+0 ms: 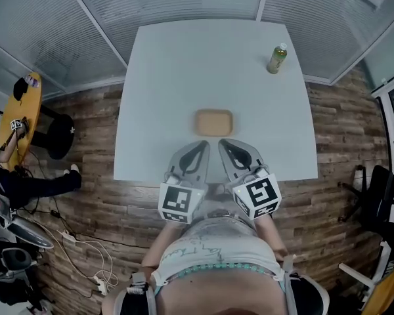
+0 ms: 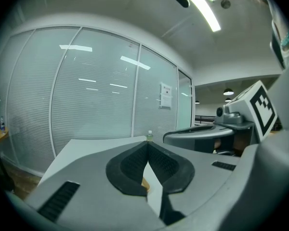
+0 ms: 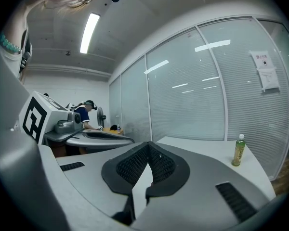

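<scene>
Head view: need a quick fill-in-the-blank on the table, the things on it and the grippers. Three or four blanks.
1. The green bottle stands ____ near the far right corner of the white table.
2. The tan pad lies ____ to the grippers than the bottle does.
3. The left gripper and the right gripper both have their jaws ____, with nothing between them.
4. In the right gripper view, the bottle shows on the ____ side of the picture.

Missing words: upright; nearer; shut; right.
</scene>
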Demonstrator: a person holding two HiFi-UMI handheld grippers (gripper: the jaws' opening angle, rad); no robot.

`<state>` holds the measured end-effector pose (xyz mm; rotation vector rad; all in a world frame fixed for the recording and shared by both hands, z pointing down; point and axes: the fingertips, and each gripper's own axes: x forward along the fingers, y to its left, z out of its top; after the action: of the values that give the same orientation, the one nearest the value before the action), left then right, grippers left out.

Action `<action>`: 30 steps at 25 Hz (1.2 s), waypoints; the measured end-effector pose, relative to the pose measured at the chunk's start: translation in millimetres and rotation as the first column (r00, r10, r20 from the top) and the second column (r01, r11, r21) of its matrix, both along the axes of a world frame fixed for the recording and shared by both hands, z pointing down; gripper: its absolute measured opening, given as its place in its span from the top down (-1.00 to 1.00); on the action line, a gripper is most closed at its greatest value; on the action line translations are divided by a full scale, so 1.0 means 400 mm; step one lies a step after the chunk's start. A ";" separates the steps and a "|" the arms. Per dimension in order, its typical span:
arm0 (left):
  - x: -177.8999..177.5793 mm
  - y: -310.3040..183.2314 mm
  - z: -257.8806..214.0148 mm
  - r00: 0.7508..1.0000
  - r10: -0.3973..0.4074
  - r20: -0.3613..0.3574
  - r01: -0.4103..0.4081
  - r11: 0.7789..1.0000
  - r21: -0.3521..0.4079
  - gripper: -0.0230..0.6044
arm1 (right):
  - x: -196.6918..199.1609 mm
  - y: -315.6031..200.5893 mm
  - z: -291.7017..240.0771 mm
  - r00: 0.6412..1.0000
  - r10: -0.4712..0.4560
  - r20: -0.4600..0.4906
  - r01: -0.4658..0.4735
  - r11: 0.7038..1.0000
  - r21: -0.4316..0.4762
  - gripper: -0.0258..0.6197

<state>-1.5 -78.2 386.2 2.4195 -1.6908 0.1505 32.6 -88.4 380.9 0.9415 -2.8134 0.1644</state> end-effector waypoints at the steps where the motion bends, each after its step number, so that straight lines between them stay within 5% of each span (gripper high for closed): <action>1: -0.004 -0.004 0.002 1.000 0.001 -0.002 -0.001 1.000 -0.003 0.92 | -0.002 -0.005 0.001 1.000 0.001 0.000 -0.001 1.000 -0.001 0.92; 6: -0.030 -0.048 0.007 0.999 0.021 0.028 -0.021 1.000 0.000 0.92 | -0.023 -0.048 0.009 0.999 0.031 -0.021 -0.031 1.000 -0.001 0.92; 30: -0.181 -0.221 0.080 0.966 0.255 -0.047 -0.257 0.965 -0.051 0.92 | -0.176 -0.198 0.063 0.968 0.241 -0.064 -0.243 0.970 -0.021 0.92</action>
<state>-74.0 -166.6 418.3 2.5705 -1.3322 0.1821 -37.7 -167.5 406.3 1.2589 -2.6259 0.2030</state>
